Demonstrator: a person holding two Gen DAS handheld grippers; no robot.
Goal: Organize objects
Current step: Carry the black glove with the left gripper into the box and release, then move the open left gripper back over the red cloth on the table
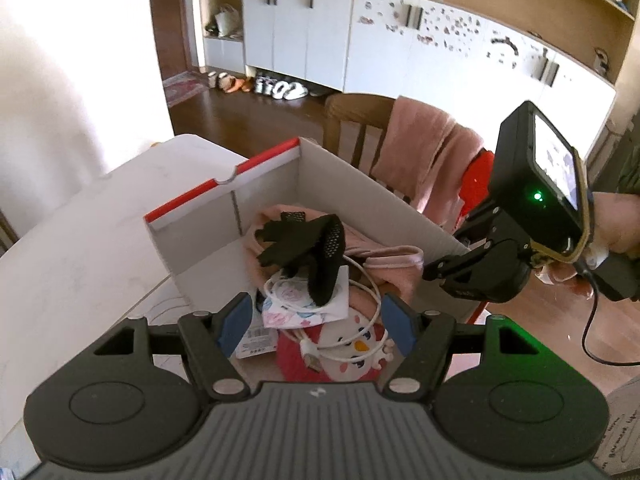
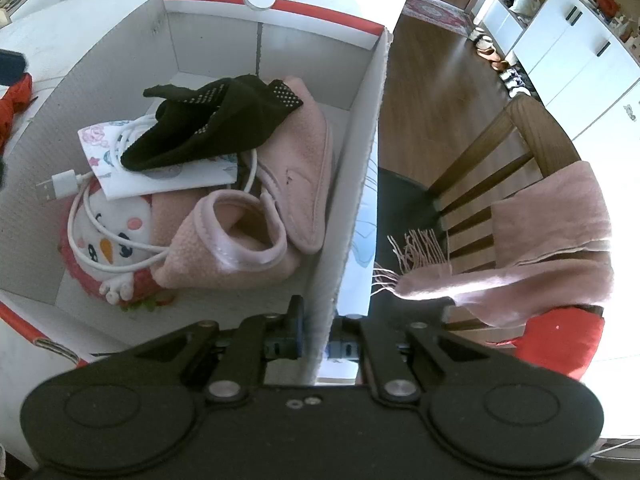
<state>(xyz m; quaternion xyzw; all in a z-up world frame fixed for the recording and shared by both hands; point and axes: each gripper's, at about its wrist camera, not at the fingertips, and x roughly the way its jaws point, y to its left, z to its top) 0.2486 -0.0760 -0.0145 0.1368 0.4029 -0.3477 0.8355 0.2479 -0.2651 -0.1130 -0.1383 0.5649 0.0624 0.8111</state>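
Note:
A white cardboard box with a red rim (image 1: pixel 264 160) (image 2: pixel 276 4) stands on the white table. In it lie black dotted gloves (image 1: pixel 308 240) (image 2: pixel 208 120), pink fleece slippers (image 2: pixel 296 168), a white USB cable (image 1: pixel 368 300) (image 2: pixel 76 188), a floral packet (image 1: pixel 296 312) and a red plush toy with a white face (image 2: pixel 112 240). My left gripper (image 1: pixel 316 320) is open and empty just above the box contents. My right gripper (image 2: pixel 318 336) is shut on the box's right wall (image 2: pixel 360 160); it shows in the left wrist view (image 1: pixel 440 268).
A wooden chair (image 2: pixel 520 140) draped with a pink scarf (image 2: pixel 552 240) stands right beside the box. A red object (image 2: pixel 16 100) lies on the table left of the box. White cabinets (image 1: pixel 320 40) and shoes line the far wall.

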